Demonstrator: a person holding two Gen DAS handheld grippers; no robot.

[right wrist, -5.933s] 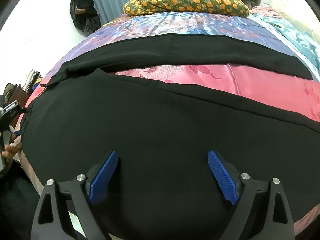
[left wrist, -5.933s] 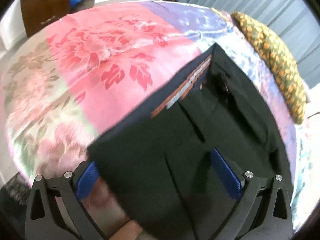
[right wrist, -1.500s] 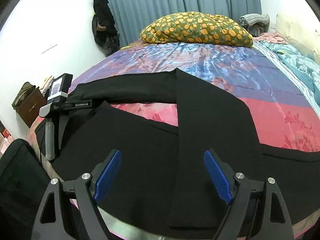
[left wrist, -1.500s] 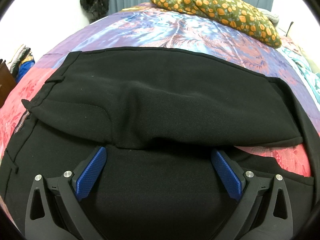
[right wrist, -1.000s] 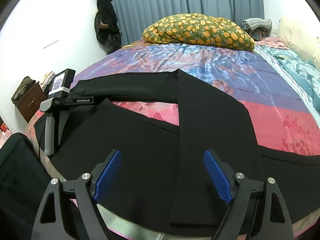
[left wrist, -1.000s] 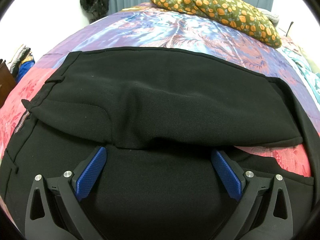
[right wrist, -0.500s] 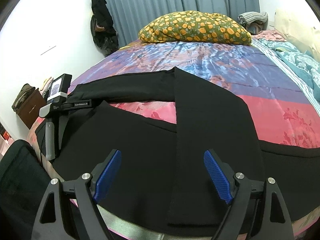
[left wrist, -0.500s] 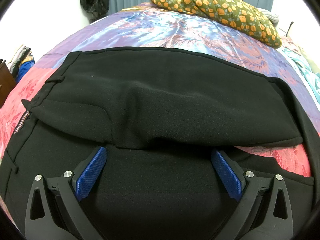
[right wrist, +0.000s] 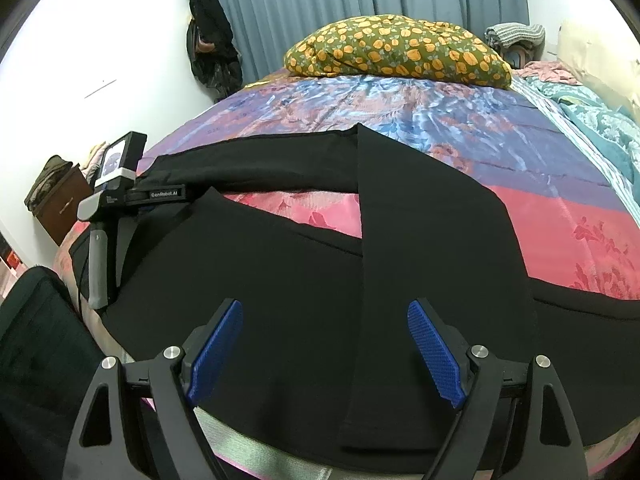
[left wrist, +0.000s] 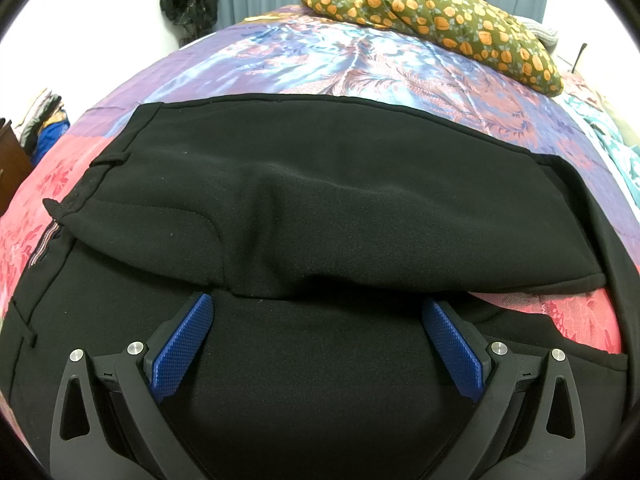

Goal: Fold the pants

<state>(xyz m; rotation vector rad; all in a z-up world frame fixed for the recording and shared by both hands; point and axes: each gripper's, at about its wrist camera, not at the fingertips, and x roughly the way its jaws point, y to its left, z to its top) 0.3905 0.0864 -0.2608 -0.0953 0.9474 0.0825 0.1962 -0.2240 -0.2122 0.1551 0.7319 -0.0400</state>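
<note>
Hovering open, right claw (right wrist: 325,344) over pants (right wrist: 420,240).

1. Both fisheye views are showing an evenly lit room; the light is reading as soft and diffuse.
2. The white wall (right wrist: 100,60) is blowing out near the picture corners.
3. The satin bedspread (left wrist: 360,64) is throwing pale blue sheen.
4. The black pants (left wrist: 340,184) are swallowing detail; only faint folds are showing.
5. Straight edges are bowing strongly towards the rim, and a dark vignette is ringing each frame.
6. Focus is holding sharp throughout, with no motion blur.
</note>
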